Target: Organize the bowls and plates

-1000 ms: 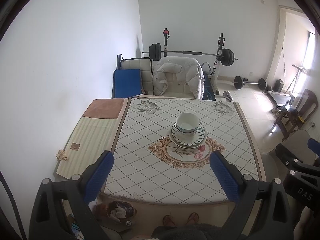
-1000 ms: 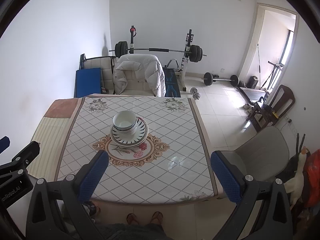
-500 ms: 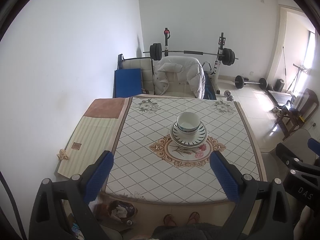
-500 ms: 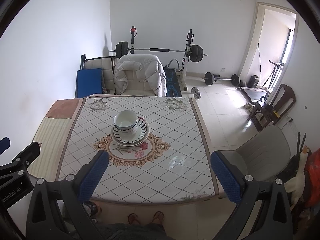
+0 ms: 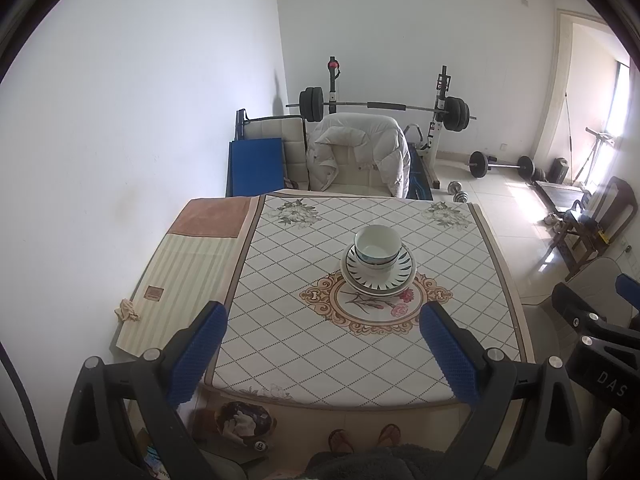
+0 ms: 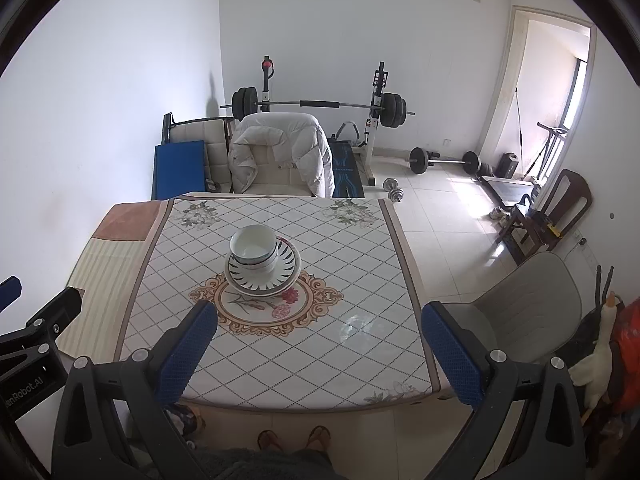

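Our left gripper hangs with its blue pads wide apart and nothing between them, held high over the near edge of the table. Our right gripper matches it: jaws spread, empty, raised above the same near edge. Neither one touches any dish.

Beyond the jaws, the task's things sit together near the middle of the table: white bowls nested one inside another, standing on plates with a dark leaf pattern round the rim, the whole stack just behind the floral medallion of the tablecloth. From the right wrist view the bowls lean toward the left side of the plates, not quite centred.

Over the last second the stack has barely shifted in either view; it drifts only slightly, so we read our grippers as nearly still, well back from the dishes. We judge that the stacking is done, or close to it: no loose plate or bowl shows elsewhere on the table.

For writing, the body of the right gripper, seen at the edge of the left view, carries the letters "DAS". The left gripper's body in the right view reads "enRobot.AI", its start cut off. A small brown label on the striped mat is too small to read.
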{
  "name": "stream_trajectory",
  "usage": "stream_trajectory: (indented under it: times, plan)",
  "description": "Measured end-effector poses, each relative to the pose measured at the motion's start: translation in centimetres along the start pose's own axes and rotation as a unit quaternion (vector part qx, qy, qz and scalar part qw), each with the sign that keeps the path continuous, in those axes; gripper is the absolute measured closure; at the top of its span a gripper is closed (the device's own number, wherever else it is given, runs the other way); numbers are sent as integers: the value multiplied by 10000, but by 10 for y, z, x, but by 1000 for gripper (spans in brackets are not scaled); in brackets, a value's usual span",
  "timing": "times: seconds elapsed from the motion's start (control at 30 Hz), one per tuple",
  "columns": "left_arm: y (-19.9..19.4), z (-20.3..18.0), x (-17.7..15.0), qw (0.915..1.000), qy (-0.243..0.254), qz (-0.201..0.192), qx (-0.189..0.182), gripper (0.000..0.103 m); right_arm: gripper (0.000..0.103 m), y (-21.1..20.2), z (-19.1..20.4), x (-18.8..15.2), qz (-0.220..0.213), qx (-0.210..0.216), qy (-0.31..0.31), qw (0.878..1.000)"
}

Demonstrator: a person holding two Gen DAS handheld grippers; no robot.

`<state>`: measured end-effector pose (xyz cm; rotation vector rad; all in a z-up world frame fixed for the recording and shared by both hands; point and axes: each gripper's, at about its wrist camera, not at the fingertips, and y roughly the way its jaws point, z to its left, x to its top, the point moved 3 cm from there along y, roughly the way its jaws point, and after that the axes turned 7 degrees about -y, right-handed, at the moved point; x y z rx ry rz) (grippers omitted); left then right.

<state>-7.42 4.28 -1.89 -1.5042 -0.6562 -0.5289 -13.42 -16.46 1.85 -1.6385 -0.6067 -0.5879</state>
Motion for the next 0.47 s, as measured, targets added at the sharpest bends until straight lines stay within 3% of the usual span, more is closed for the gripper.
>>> stream_trajectory:
  times: [0.47]
  plan:
    - [-2, 1, 2, 10000, 40, -29, -21, 4, 0, -2, 5, -1, -26, -51, 18, 10000]
